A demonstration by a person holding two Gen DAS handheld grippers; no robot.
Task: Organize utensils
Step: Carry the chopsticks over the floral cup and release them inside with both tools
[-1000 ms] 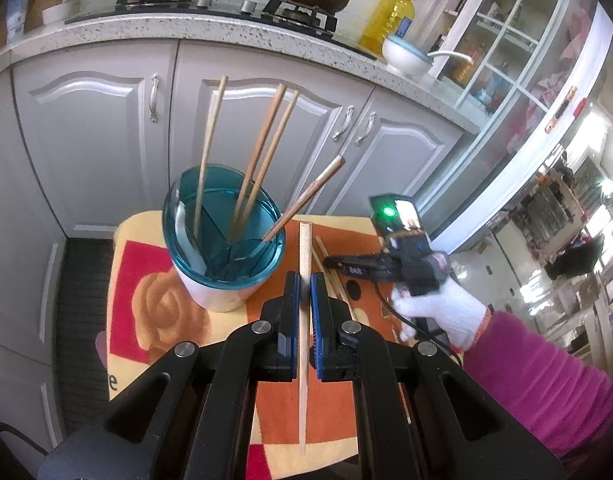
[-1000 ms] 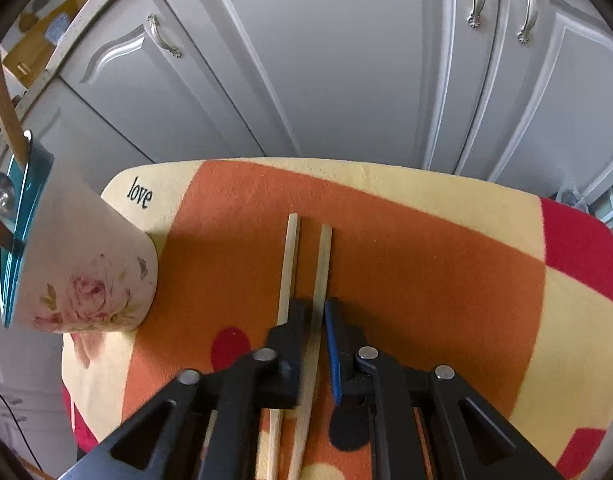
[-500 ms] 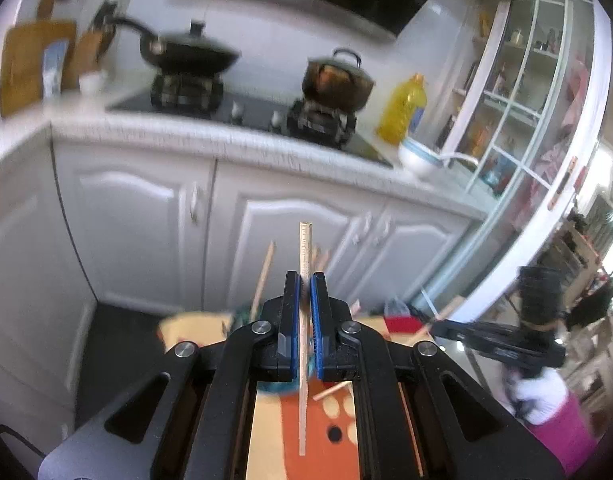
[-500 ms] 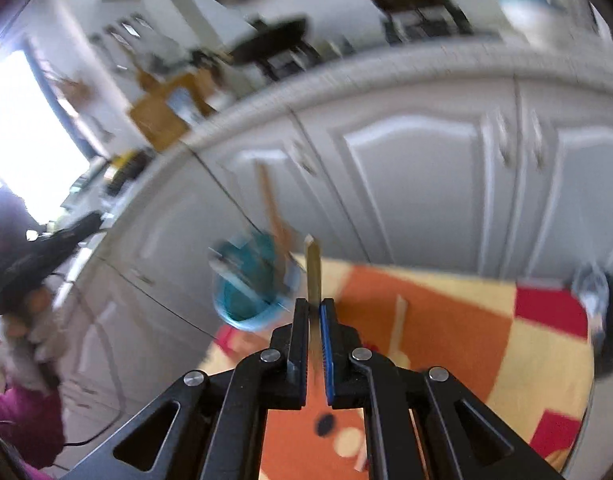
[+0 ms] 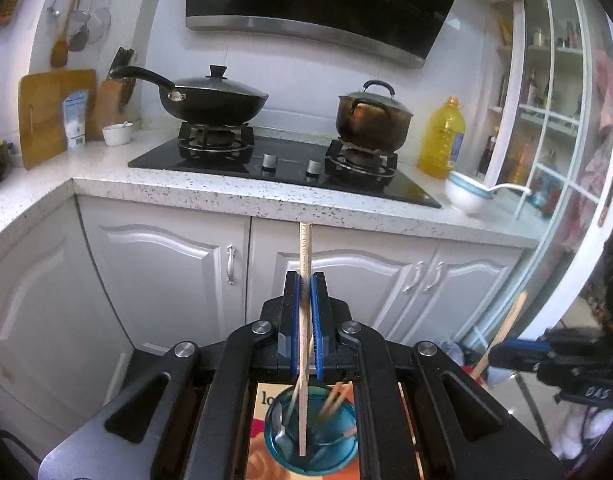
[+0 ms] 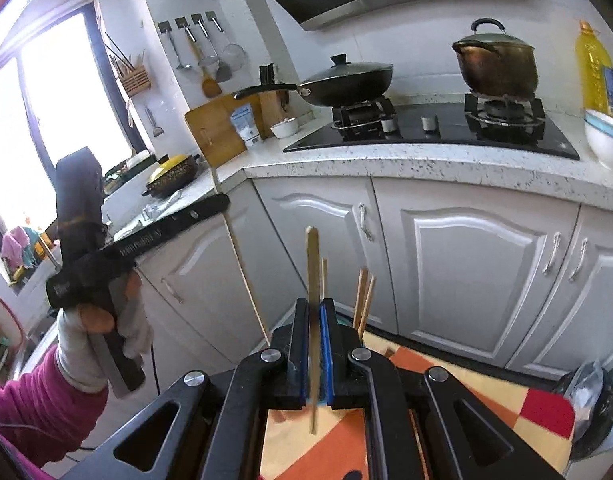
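Observation:
My left gripper (image 5: 305,280) is shut on a pale wooden chopstick (image 5: 305,248), held upright. The chopstick's lower end hangs over the teal utensil holder (image 5: 338,456), which contains several chopsticks and a spoon. My right gripper (image 6: 315,304) is shut on another chopstick (image 6: 313,264), also upright, raised above the orange and yellow mat (image 6: 446,392). The tops of the chopsticks standing in the holder (image 6: 364,296) show just behind it. Each wrist view catches the other gripper at its edge: the right gripper (image 5: 494,354), and the left gripper (image 6: 225,202) in a gloved hand (image 6: 106,320).
White cabinet doors (image 5: 166,280) stand close behind the mat. The speckled counter (image 5: 226,188) above them carries a hob with a black wok (image 5: 210,98) and a brown pot (image 5: 372,120), an oil bottle (image 5: 442,144) and a white bowl (image 5: 466,196). A dark bag (image 6: 590,396) sits right of the mat.
Both grippers have risen from the mat, each carrying a chopstick, and tilted up toward the counter. The left one's chopstick now hangs over the holder.

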